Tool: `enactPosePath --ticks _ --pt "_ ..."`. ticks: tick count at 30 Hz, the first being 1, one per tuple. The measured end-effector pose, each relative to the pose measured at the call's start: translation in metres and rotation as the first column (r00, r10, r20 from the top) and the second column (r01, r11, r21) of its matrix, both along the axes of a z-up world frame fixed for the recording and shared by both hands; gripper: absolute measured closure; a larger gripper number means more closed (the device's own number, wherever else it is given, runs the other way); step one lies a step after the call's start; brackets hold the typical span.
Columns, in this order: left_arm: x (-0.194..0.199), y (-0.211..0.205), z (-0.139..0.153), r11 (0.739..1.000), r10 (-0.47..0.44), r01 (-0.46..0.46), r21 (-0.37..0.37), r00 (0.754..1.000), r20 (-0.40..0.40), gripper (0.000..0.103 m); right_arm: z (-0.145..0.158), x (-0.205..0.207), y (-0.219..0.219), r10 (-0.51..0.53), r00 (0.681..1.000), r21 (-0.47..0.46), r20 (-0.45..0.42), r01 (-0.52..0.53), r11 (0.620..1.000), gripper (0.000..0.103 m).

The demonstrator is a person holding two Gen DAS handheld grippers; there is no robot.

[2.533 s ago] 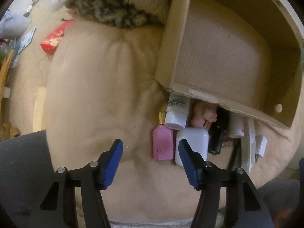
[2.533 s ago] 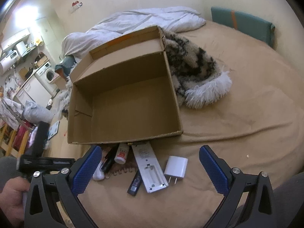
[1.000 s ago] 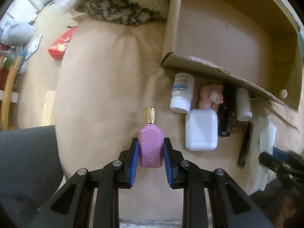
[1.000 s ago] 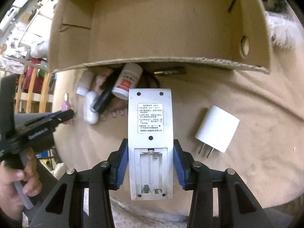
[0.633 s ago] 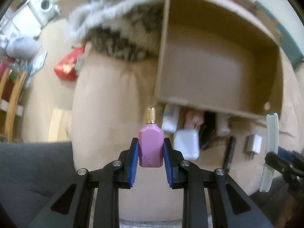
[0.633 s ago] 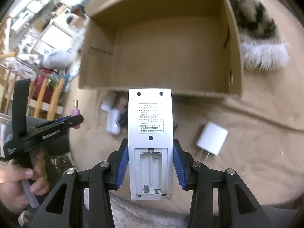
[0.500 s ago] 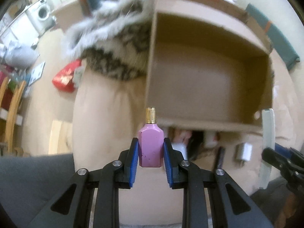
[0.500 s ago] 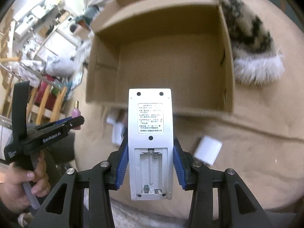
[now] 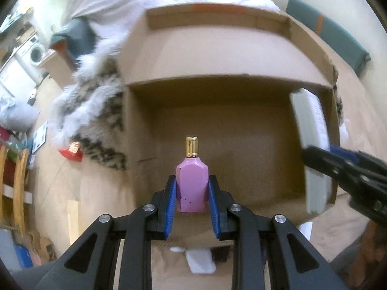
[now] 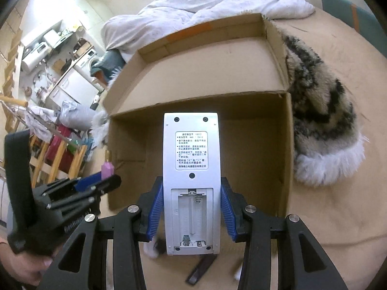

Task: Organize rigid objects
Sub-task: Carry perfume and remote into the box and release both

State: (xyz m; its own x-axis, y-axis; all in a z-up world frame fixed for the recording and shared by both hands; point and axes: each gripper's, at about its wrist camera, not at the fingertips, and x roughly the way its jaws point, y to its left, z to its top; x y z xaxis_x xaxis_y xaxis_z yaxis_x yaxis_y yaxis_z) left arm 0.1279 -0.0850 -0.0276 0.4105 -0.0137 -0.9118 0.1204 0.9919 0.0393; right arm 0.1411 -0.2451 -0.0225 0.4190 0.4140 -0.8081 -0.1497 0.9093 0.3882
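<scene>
My left gripper (image 9: pixel 191 199) is shut on a pink perfume bottle (image 9: pixel 192 186) with a gold cap, held upright in front of the open cardboard box (image 9: pixel 225 72). My right gripper (image 10: pixel 191 211) is shut on a white remote control (image 10: pixel 191 169), back side up with its battery bay open, held over the box's near wall (image 10: pixel 286 169). The remote (image 9: pixel 314 149) and right gripper show at the right of the left wrist view. The left gripper with the bottle (image 10: pixel 107 170) shows at the left of the right wrist view.
The box sits on a tan bed (image 10: pixel 338 205). A furry black-and-white garment (image 10: pixel 321 120) lies right of the box. A white case (image 9: pixel 200 261) and a dark stick (image 10: pixel 199 271) lie below the box's near wall. A white duvet (image 10: pixel 217 2) lies behind.
Both grippers closed on their objects, lifted them off the bed and moved them up toward the box opening. The box now fills the middle of both views.
</scene>
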Motion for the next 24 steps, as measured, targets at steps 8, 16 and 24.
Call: enactPosePath --ticks 8,16,24 --pt "0.013 -0.01 -0.042 1.0 -0.026 0.025 -0.008 0.999 -0.039 0.08 -0.04 0.025 0.012 0.01 0.999 -0.03 -0.033 -0.011 0.999 0.057" --pt "0.016 -0.01 -0.053 0.999 -0.029 0.029 0.021 1.0 0.002 0.08 -0.058 0.027 0.025 0.033 0.999 -0.101 -0.033 -0.036 0.994 0.057" --pt "0.02 -0.01 -0.066 0.999 -0.023 0.023 0.042 1.0 -0.012 0.08 -0.064 0.027 0.027 0.033 0.999 -0.136 -0.031 -0.037 0.99 0.057"
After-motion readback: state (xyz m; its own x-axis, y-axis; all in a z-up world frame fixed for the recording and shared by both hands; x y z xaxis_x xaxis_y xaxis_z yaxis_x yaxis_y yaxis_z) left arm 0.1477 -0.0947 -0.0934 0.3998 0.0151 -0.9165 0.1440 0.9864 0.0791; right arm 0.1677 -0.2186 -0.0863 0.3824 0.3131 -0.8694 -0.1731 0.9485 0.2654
